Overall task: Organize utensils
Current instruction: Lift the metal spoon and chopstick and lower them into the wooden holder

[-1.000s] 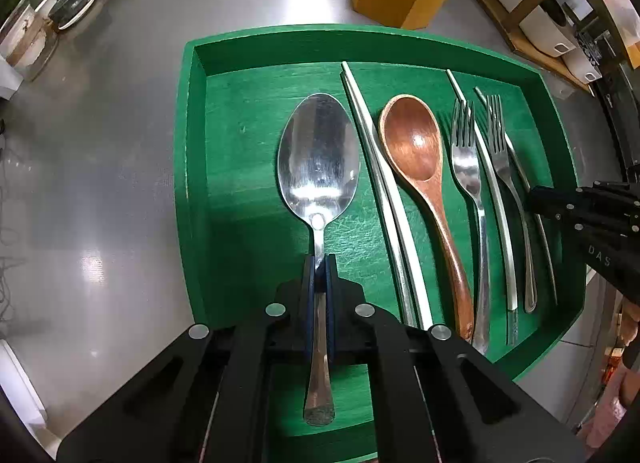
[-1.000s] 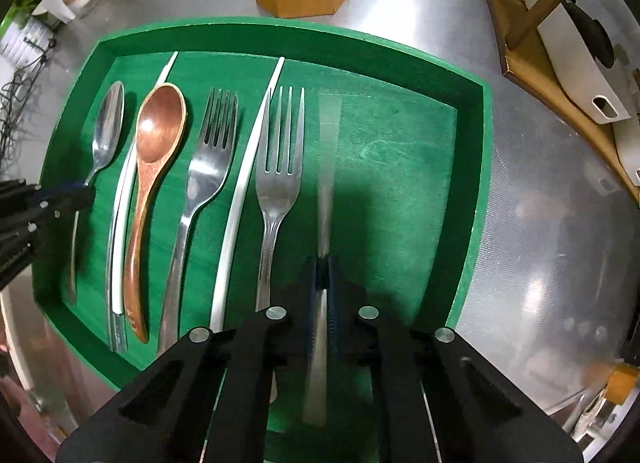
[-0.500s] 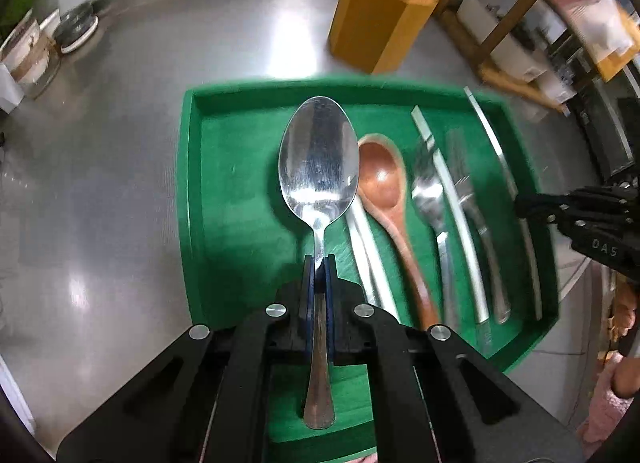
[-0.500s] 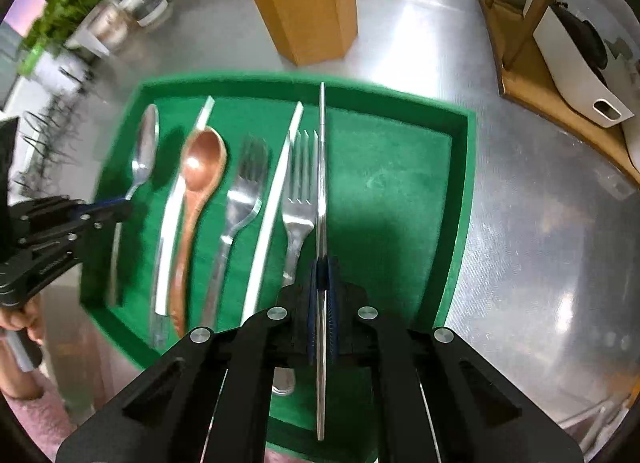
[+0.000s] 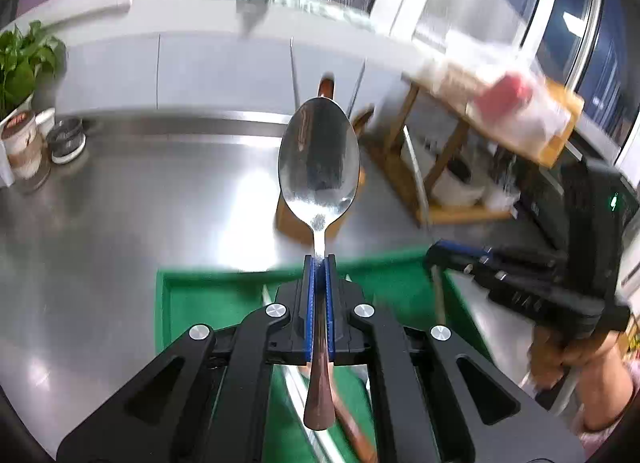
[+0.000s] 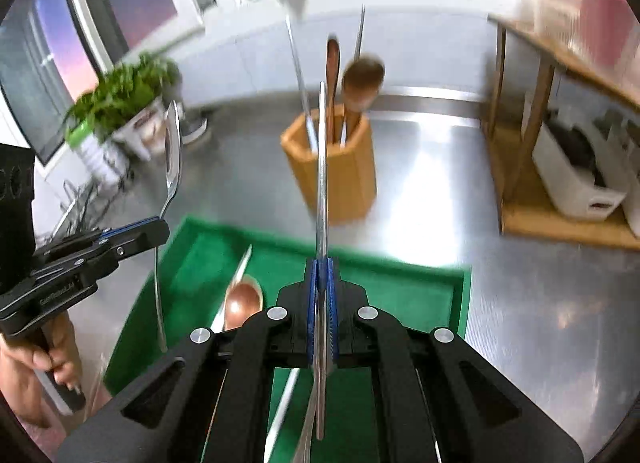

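My left gripper (image 5: 319, 263) is shut on the handle of a large metal spoon (image 5: 319, 161), held up with its bowl pointing away, above the green tray (image 5: 192, 287). My right gripper (image 6: 320, 267) is shut on a thin flat metal utensil (image 6: 321, 167), seen edge-on, raised toward the wooden utensil holder (image 6: 340, 171). The holder stands behind the tray and holds a wooden spoon and metal handles. In the right wrist view the left gripper (image 6: 156, 227) and its spoon (image 6: 173, 151) show at the left. A wooden spoon (image 6: 242, 301) lies in the tray.
A wooden shelf rack (image 6: 532, 135) with white containers (image 6: 576, 179) stands at the right on the steel counter (image 6: 520, 303). A potted plant (image 6: 120, 115) and small cups (image 5: 24, 143) sit at the back left. A wall and window rise behind the counter.
Both grippers have lifted and tilted up from the tray, carrying the spoon and the flat utensil. The views now look toward the holder and the back wall.
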